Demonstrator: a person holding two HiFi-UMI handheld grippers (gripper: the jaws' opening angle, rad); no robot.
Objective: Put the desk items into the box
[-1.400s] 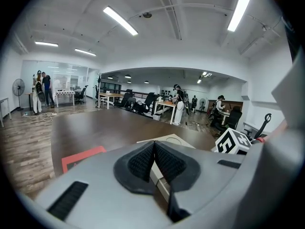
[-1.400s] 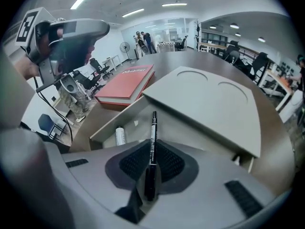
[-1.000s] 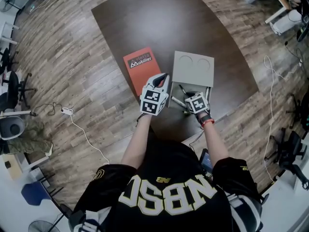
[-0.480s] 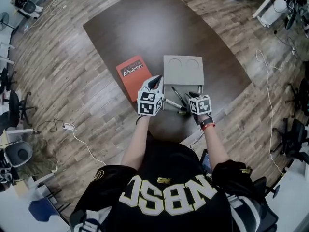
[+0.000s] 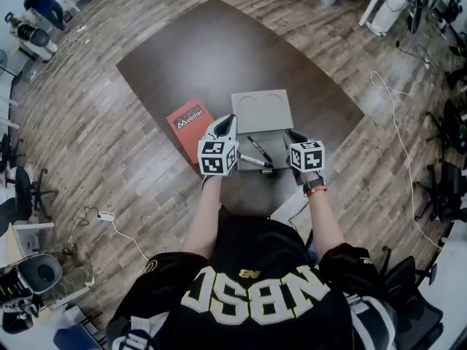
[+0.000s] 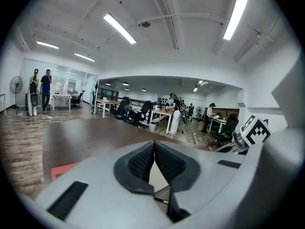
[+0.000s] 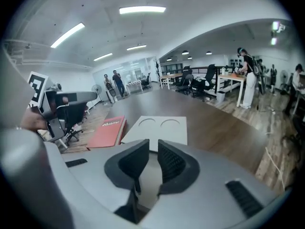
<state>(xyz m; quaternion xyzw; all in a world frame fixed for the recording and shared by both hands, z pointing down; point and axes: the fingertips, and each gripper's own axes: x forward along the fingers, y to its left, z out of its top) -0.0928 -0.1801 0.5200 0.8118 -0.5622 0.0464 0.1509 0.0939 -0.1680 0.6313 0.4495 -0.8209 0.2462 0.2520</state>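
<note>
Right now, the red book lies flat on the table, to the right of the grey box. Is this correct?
No. In the head view the red book lies flat on the table to the left of the grey box, not the right.

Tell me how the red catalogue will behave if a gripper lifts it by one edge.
The red catalogue looks thin and softcovered, so it would probably droop from a one-edge grip. It lies flat on the table, so jaws may struggle to get under it; sliding seems easier. It won't roll.
</note>
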